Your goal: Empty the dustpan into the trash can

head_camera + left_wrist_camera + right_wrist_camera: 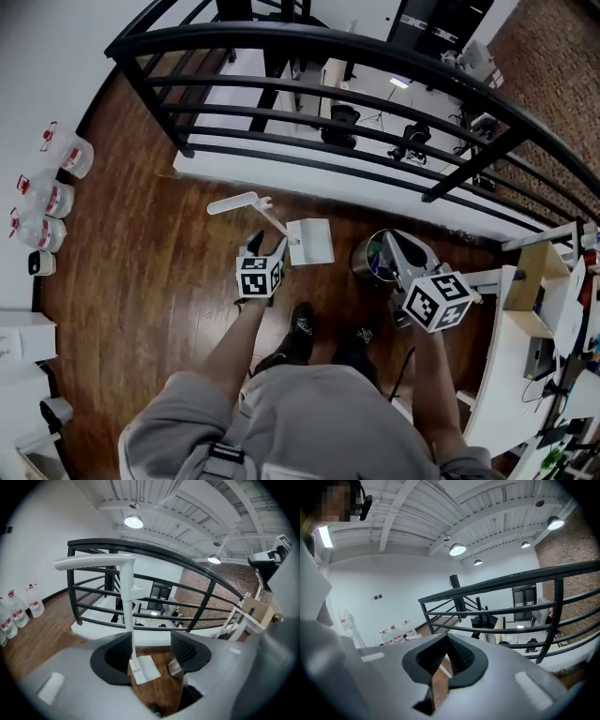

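Where the dark plank floor (141, 281) meets a white ledge, a curved black railing (328, 47) closes off a raised landing. Through its bars a lower office level with dark chairs (339, 127) is seen. A white wall runs along the left side, and a white bench (487, 375) carrying a cardboard box (530, 281) stands at the right. The person stands mid-floor facing the railing, dark shoes (300, 323) between the two arms.

The dustpan (312, 242) is white: a flat rectangular pan resting on the floor just ahead of the left shoe, with a long thin handle (278, 223) rising to a bent grip at the top. The left tongs (151, 639) stand wide, with the handle upright just ahead of them near the left jaw and no pad pressing on it. The trash can (359, 255), a round metallic bin, sits on the floor just right of the pan, near the ledge. The right tongs (445, 644) hover over the can, jaws drawn to a narrow slit with only floorboards showing through. Red-labelled water bottles (56, 199) line the left wall.

The can's contents are too small to identify. Part of the can is covered by the right tongs, and the bench is cut off at the edge of view.
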Motion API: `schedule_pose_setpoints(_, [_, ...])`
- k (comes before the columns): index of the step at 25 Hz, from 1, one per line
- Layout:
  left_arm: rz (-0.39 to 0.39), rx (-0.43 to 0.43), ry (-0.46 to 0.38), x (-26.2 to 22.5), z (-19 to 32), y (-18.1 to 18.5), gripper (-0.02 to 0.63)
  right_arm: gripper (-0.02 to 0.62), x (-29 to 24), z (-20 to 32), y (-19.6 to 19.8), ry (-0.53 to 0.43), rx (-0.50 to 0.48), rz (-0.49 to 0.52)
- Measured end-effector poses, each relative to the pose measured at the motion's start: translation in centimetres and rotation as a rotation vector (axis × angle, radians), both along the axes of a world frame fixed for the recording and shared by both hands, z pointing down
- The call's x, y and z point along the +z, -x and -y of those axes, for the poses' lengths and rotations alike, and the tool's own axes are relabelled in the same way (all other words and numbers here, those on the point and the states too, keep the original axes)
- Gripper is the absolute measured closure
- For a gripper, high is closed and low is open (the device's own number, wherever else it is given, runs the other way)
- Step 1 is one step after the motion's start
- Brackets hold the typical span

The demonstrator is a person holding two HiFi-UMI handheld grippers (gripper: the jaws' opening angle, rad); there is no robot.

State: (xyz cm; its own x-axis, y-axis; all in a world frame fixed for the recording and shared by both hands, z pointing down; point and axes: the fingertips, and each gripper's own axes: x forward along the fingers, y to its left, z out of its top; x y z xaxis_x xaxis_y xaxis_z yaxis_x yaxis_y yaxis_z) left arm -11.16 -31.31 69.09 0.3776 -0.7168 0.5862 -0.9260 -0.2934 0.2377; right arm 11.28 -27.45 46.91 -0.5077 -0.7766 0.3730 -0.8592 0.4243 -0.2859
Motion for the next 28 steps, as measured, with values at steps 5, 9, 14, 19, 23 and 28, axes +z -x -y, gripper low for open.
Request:
schedule_pose_setpoints(5, [-0.105, 0.261, 0.072, -3.2, -4.9, -7.3, 0.600, 0.595, -2.2, -0.1, -3.5, -0.056, 0.084, 0.018])
schedule_pose_setpoints(9, [-0.195, 0.456, -0.023, -9.6, -4.7, -13.4, 0.600, 0.595, -3.7, -0.3, -5.4, -0.100, 0.135, 0.022])
schedule_pose_setpoints(14, [-0.254, 0.612, -0.205, -18.8, -3.3, -19.1, 0.600, 0.595, -6.5, -0.8, -6.8, -0.166, 0.166, 0.016])
schedule_pose_setpoints(19, [-0.292, 0.722, -0.354, -26.9, -2.5, -23.4, 0.600, 0.595, -9.2, -1.3, -7.5, -0.233, 0.184, -0.001])
schedule_pose_setpoints(23, [-0.308, 0.770, -0.419, -30.8, -2.3, -25.7, 0.600, 0.595, -10.3, -1.5, -8.5, -0.258, 0.205, -0.021])
schedule_pose_setpoints(28, [-0.314, 0.789, -0.426, -32.1, -2.9, -27.4, 0.600, 0.595, -10.7, -2.0, -9.9, -0.253, 0.221, -0.034])
